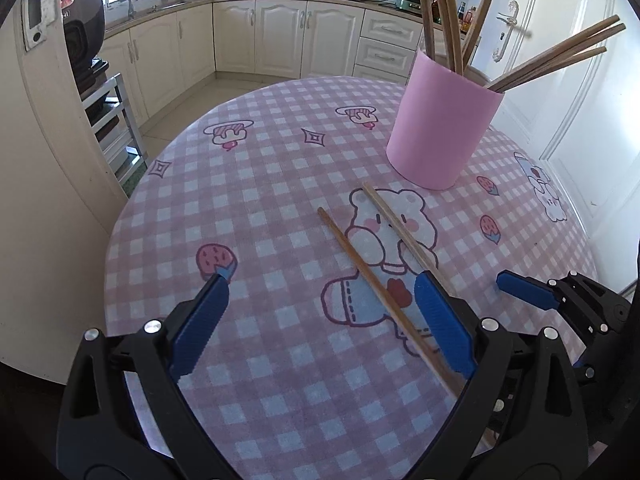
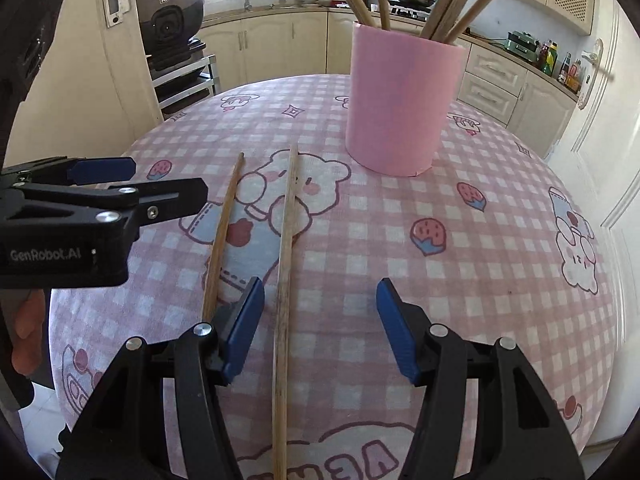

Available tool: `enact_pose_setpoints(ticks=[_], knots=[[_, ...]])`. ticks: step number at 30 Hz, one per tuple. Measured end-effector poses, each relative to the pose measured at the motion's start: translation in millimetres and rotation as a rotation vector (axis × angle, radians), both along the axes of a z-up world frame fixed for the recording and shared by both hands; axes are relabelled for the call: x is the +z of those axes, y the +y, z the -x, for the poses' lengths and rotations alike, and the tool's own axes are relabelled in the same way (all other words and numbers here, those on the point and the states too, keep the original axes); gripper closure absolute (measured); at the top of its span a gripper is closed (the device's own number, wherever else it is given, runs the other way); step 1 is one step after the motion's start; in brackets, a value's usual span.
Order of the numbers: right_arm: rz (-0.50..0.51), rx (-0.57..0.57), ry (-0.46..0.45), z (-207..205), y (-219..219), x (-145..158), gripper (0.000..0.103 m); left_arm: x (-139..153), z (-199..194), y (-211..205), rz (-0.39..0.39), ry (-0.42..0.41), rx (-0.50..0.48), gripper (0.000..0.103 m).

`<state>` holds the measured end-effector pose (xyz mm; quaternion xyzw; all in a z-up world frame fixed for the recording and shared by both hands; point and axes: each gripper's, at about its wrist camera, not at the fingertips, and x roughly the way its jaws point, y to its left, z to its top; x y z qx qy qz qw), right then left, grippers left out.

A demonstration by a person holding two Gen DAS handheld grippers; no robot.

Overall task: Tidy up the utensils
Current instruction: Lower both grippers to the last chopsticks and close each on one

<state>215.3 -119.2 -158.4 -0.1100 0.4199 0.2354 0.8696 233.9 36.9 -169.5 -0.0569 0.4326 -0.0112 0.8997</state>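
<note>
Two chopsticks on the table, both my grippers open.

My right gripper point(image 2: 320, 324) straddles the right chopstick point(image 2: 285, 280); my left gripper point(image 1: 320, 312) is spread over the left chopstick point(image 1: 384, 292), near the pink holder point(image 2: 400, 108).

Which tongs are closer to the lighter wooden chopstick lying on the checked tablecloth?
Right. The right tongs stand open astride the lighter wooden chopstick; the left tongs, also open, straddle the darker wooden chopstick beside it.

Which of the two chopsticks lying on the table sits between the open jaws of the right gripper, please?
The paler chopstick, nearer the pink cup, runs between the right gripper jaws. The darker chopstick lies outside them, to its left.
</note>
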Motion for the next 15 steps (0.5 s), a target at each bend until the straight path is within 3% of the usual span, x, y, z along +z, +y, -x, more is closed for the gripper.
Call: enact_pose_setpoints(ticks=[3,7,9,12,15], knots=[[0.001,-0.007,0.001,-5.3,-2.6,0.4,0.048,-5.9,-13.6,-6.6,-0.007,0.025,-0.002,0.013],[0.000,-0.022,0.009,-14.1,-4.8,1.0,0.048,-19.1,-31.1,-13.3,-0.056,0.086,0.005,0.042],[-0.007,-0.027,0.014,-19.8,-6.0,1.0,0.048,-19.4,-33.5,-16.5,-0.090,0.078,0.010,0.046],[-0.006,-0.026,0.021,-30.3,-2.1,0.9,0.048,-17.4,-36.0,-20.2,-0.092,0.066,-0.010,0.073],[0.006,-0.011,0.027,-41.6,7.5,1.1,0.048,-15.5,-38.4,-23.2,-0.094,0.067,-0.061,0.086]])
